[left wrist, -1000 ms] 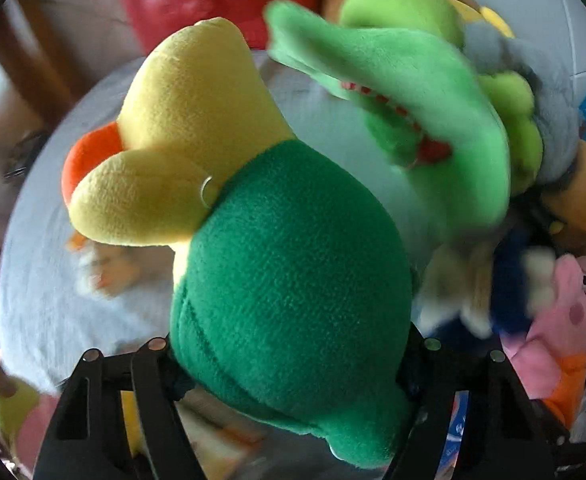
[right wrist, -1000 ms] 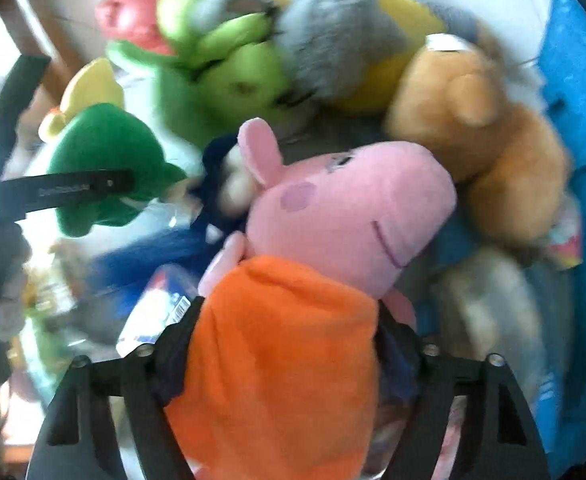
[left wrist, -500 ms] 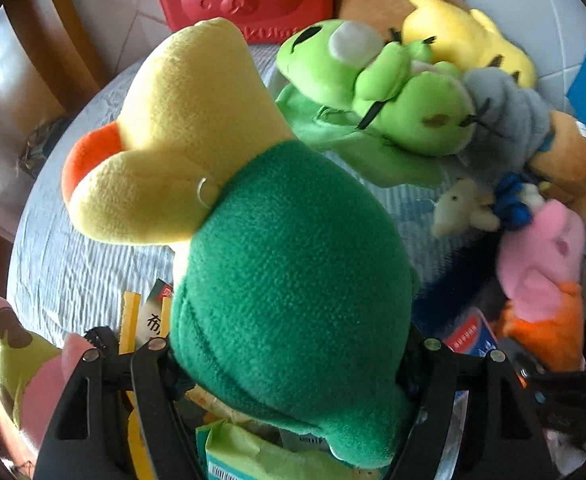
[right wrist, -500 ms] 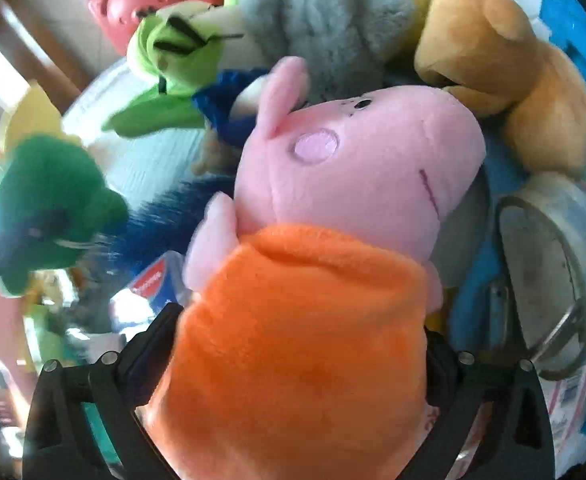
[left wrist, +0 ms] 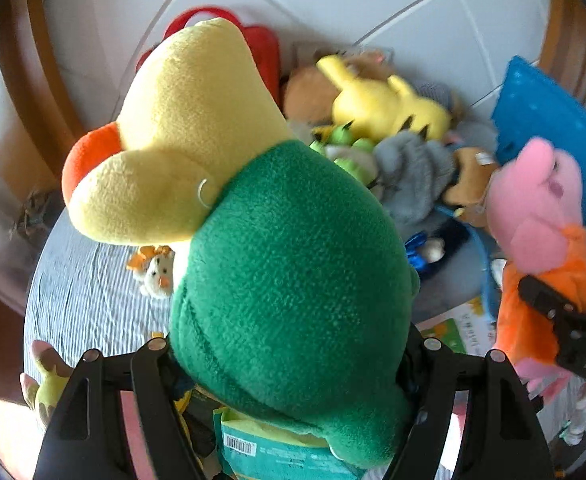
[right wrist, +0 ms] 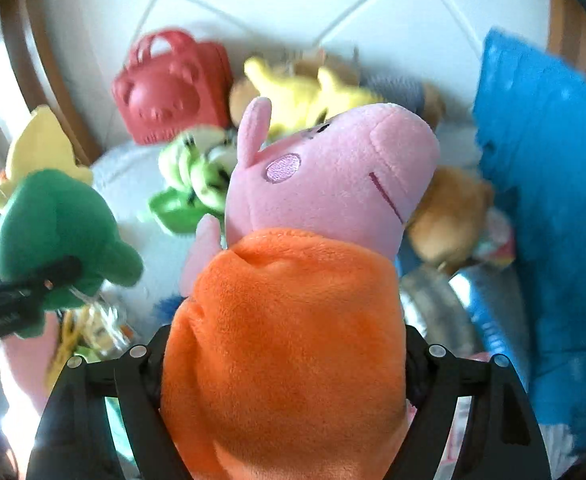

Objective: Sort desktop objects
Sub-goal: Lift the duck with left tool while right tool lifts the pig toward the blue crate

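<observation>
My left gripper [left wrist: 289, 352] is shut on a yellow duck plush in a green coat [left wrist: 285, 280], held up above the table. The same duck plush [right wrist: 57, 224] shows at the left of the right wrist view. My right gripper [right wrist: 285, 356] is shut on a pink pig plush in an orange dress [right wrist: 293, 320]. That pig plush [left wrist: 541, 240] hangs at the right of the left wrist view, with the right gripper's black finger [left wrist: 561, 320] across its dress. Both toys are lifted clear of the pile.
A heap of plush toys lies at the back of the striped tablecloth [left wrist: 81, 300]: a yellow one [left wrist: 381, 108], a grey one [left wrist: 413, 168], a green frog [right wrist: 189, 184], a brown bear [right wrist: 449, 216]. A red bear-face bag [right wrist: 169, 88] and blue cushion [right wrist: 549, 184] flank them.
Both grippers have risen and tilted up with their toys; the pile now sits lower and farther off, and the white tiled wall fills the top of both views.
</observation>
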Action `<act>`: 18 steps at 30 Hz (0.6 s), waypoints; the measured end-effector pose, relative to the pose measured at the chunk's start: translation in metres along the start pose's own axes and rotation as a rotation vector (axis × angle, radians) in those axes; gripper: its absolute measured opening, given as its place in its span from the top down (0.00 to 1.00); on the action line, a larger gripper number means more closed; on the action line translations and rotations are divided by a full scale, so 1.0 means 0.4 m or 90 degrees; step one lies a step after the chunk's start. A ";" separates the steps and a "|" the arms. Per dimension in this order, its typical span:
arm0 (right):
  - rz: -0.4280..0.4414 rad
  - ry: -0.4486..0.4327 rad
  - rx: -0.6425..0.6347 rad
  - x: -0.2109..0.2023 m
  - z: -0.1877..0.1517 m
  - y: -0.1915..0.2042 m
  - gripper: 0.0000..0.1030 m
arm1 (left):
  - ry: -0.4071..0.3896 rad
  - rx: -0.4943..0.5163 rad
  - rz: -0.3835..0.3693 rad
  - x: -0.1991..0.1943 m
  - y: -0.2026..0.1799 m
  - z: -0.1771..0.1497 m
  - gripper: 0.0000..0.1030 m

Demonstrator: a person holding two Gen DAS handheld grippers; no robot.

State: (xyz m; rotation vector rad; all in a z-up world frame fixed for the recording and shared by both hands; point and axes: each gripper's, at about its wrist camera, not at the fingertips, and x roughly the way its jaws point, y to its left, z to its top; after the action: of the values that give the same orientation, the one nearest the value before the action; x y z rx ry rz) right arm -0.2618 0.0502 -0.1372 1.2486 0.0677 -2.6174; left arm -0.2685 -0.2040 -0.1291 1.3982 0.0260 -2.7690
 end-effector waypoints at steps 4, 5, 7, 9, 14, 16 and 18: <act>-0.020 -0.053 0.000 -0.093 0.017 0.029 0.20 | -0.033 0.020 -0.025 -0.049 0.038 0.033 0.29; -0.025 -0.066 0.000 -0.115 0.021 0.037 0.20 | -0.041 0.025 -0.031 -0.061 0.048 0.042 0.29; -0.035 -0.091 0.000 -0.160 0.029 0.052 0.20 | -0.056 0.034 -0.042 -0.089 0.038 0.051 0.29; -0.045 -0.117 0.000 -0.205 0.038 0.068 0.20 | -0.071 0.043 -0.053 -0.117 0.022 0.059 0.29; -0.067 -0.160 0.002 -0.314 0.037 0.041 0.20 | -0.108 0.067 -0.078 -0.186 -0.032 0.085 0.29; -0.075 -0.177 0.004 -0.361 0.030 0.024 0.20 | -0.122 0.076 -0.084 -0.211 -0.066 0.096 0.29; -0.081 -0.198 0.007 -0.409 0.026 0.000 0.20 | -0.136 0.085 -0.090 -0.235 -0.104 0.107 0.29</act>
State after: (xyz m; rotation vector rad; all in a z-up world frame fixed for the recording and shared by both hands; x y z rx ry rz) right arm -0.1707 0.0806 -0.0045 0.8521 0.0790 -2.8923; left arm -0.2488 -0.1611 -0.0282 1.1593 -0.0711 -3.0755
